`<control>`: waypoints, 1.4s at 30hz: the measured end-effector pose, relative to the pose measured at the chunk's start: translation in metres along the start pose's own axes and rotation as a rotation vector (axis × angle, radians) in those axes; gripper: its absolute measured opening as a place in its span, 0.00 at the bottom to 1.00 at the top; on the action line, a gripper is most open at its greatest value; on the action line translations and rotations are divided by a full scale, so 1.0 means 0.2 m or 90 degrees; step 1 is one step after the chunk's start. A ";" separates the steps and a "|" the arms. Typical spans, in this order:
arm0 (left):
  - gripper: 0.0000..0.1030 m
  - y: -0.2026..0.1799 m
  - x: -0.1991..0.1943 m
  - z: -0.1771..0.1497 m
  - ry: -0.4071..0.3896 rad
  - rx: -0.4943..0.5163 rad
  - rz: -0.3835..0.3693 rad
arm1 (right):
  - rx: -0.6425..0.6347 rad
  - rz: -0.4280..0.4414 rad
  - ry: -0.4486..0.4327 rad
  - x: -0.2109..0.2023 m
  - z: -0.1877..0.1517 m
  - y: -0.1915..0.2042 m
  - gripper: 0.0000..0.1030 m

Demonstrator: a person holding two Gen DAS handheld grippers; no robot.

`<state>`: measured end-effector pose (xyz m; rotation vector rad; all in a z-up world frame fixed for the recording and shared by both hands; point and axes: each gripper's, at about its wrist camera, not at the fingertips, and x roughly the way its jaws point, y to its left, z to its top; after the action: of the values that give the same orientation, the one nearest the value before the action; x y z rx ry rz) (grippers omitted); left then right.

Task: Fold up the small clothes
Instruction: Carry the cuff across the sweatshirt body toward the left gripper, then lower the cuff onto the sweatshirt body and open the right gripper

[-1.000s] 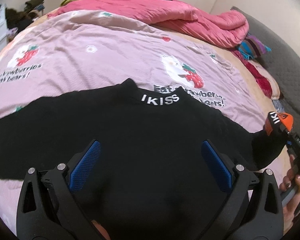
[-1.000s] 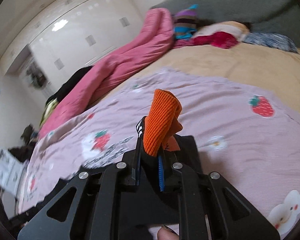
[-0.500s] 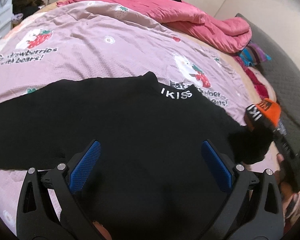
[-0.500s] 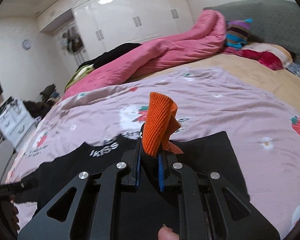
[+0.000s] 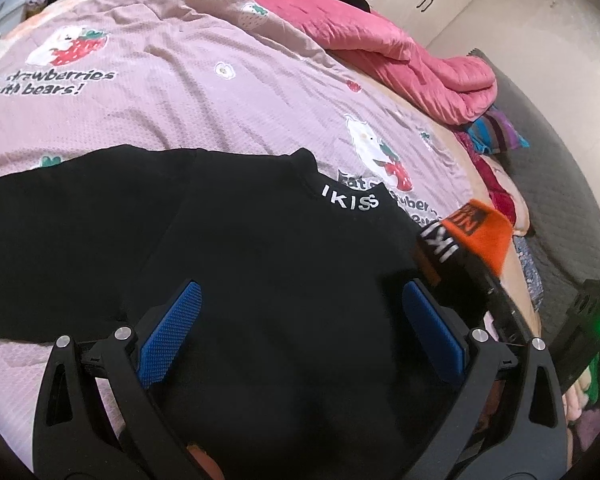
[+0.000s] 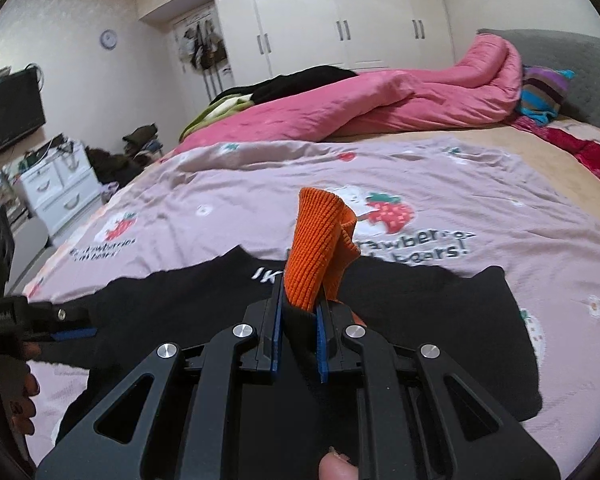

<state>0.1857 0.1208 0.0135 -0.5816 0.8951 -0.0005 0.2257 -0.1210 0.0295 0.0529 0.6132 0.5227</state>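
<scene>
Bedspread (image 5: 204,92) | sweater (image 5: 260,280) flat | right tool (image 6: 298,336) pinching cuff (image 6: 316,248) — quilt (image 6: 380,100) behind

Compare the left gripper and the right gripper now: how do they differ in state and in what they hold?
The left gripper is open, its blue pads wide apart above the black sweater, holding nothing; the right gripper is shut on the sweater's orange cuff. The left gripper points over the sweater's body, while the right gripper lifts the sleeve end upright. Both have black frames and blue pads.
</scene>
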 end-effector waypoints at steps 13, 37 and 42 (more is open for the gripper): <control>0.92 0.06 0.09 -0.01 0.023 -0.030 -0.016 | 0.010 0.101 0.089 0.10 -0.11 0.13 0.54; 0.17 -0.13 0.44 -0.18 0.101 0.005 -0.030 | 0.166 -0.031 0.023 -0.31 0.00 -0.51 0.57; 0.08 -0.17 0.40 -0.17 0.079 0.032 -0.039 | 0.199 -0.058 0.016 -0.34 0.01 -0.62 0.57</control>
<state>0.2200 0.0560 -0.0461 -0.5657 0.9940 -0.1148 0.2350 -0.2609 0.0427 0.3122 0.7147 0.3368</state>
